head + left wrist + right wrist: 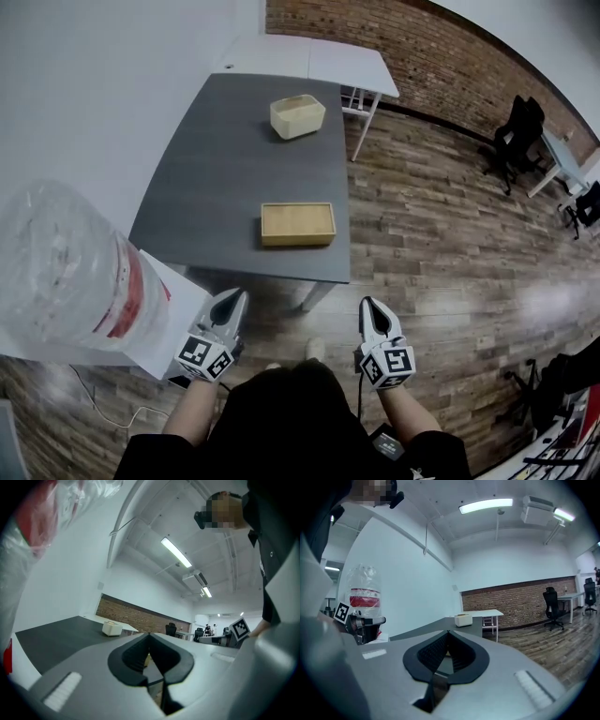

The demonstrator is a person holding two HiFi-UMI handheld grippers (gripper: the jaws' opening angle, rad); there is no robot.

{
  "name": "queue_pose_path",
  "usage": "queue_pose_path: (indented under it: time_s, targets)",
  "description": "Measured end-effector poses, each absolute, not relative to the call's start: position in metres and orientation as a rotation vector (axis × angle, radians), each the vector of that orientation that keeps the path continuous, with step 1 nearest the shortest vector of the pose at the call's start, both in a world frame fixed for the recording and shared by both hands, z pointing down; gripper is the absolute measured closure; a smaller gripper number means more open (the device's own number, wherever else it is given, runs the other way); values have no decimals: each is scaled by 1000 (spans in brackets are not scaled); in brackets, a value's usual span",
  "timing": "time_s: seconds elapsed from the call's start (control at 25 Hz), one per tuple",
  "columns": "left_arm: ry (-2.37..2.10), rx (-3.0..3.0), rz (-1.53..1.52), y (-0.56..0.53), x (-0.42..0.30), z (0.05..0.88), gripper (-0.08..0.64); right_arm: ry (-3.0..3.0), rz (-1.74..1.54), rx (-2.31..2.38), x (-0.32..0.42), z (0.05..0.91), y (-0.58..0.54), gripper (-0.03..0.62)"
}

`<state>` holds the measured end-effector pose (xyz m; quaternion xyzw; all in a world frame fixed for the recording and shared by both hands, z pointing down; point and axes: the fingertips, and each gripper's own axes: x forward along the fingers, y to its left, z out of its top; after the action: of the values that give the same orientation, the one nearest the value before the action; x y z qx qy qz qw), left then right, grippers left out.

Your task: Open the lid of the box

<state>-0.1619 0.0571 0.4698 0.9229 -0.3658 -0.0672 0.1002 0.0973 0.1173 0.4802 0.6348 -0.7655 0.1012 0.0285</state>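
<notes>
- The wooden box (pixel 298 224) sits flat on the dark desk (pixel 234 159), close to the near edge and a bit right of centre. Its lid looks closed. From above I can't make out a seam, a hinge or a handle.
- Farther back on the same desk there's a cream container (pixel 298 116), well apart from the wooden one. I'm guessing the flat wooden one is the target since it's nearest, but the frames don't settle it.
- Both tools hang short of the desk, over the plank floor (pixel 441 244) and nowhere near the box. The left gripper (pixel 238 296) has its jaws pressed together with nothing in them. Same for the right gripper (pixel 367 305): tips meet, empty.
- So my read is we're at the approach, and no part of the lid job is started.
- To do it well, I'd spread the jaws before getting there, since closed tips can only poke. Come in low and level at the front edge of the box to find where lid meets base.
- Probably one gripper pins the base while the other pinches the lid edge and lifts. A light box like that will likely slide or come up whole otherwise.
- Watch the big water bottle (pixel 66 262) on the left. It's just beside the left arm's path.
</notes>
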Motion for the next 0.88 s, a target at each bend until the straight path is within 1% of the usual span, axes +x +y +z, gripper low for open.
queue_pose_path:
  time_s: [0.2,0.64,0.88]
  targets:
    - [-1133,2699,-188,32,-160,476,560,-2385,313,1910,103,486,87,589]
    - [-1304,2593,-156,-52,-156,489,560,-2433,297,1796,124,492,-25,589]
    - [-1372,2544,-141,-85,-143,496,560,-2460,311,1705,136,500,-66,589]
